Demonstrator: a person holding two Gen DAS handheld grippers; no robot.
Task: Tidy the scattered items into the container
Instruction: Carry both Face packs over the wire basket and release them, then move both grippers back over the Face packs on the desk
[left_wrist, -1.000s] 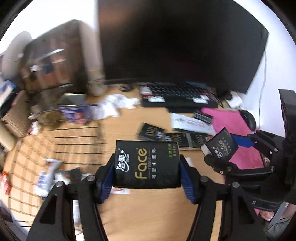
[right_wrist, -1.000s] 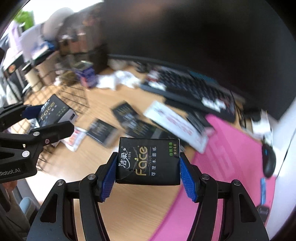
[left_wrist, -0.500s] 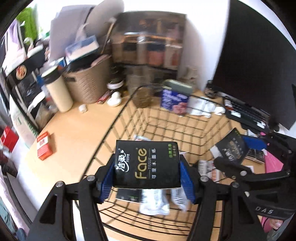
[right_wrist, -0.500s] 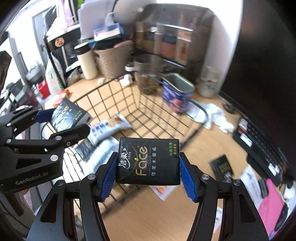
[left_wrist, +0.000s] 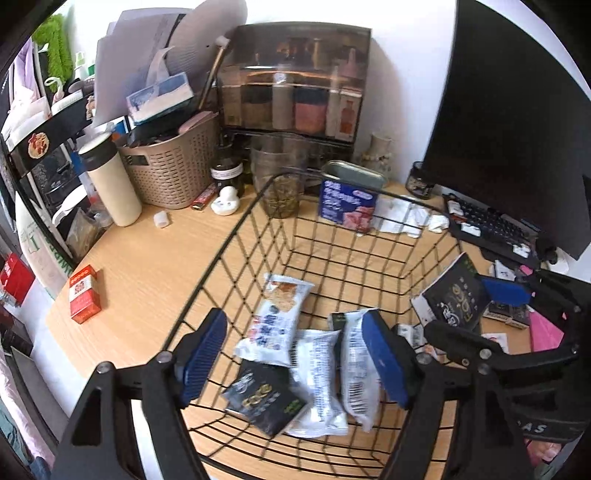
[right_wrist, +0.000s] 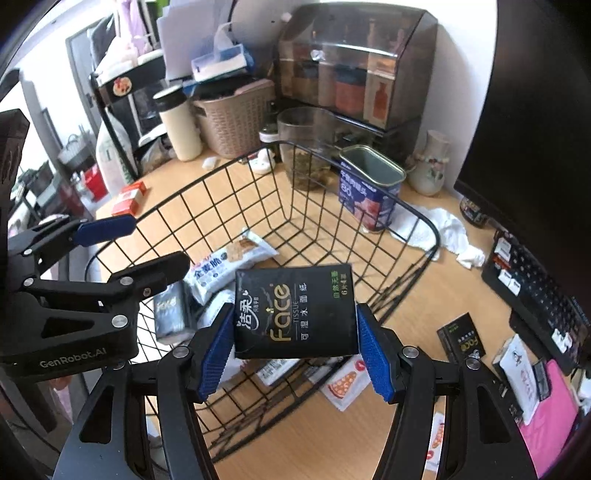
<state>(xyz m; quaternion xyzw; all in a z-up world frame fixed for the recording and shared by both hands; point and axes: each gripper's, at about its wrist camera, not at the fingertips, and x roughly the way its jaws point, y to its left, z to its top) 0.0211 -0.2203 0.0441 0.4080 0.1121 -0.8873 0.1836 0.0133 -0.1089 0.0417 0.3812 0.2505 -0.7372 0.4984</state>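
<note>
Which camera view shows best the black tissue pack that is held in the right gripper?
The right wrist view: the black tissue pack fills its centre, label readable, clamped in the right gripper. The left wrist view shows it small, tilted at the right edge.

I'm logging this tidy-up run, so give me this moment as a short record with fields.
container: black wire basket on the wooden desk
left gripper: open, empty, above the basket
right gripper: shut on a black Face tissue pack at the basket's near rim
in basket: white snack packets and another dark tissue pack
outside basket: small dark pack
</note>
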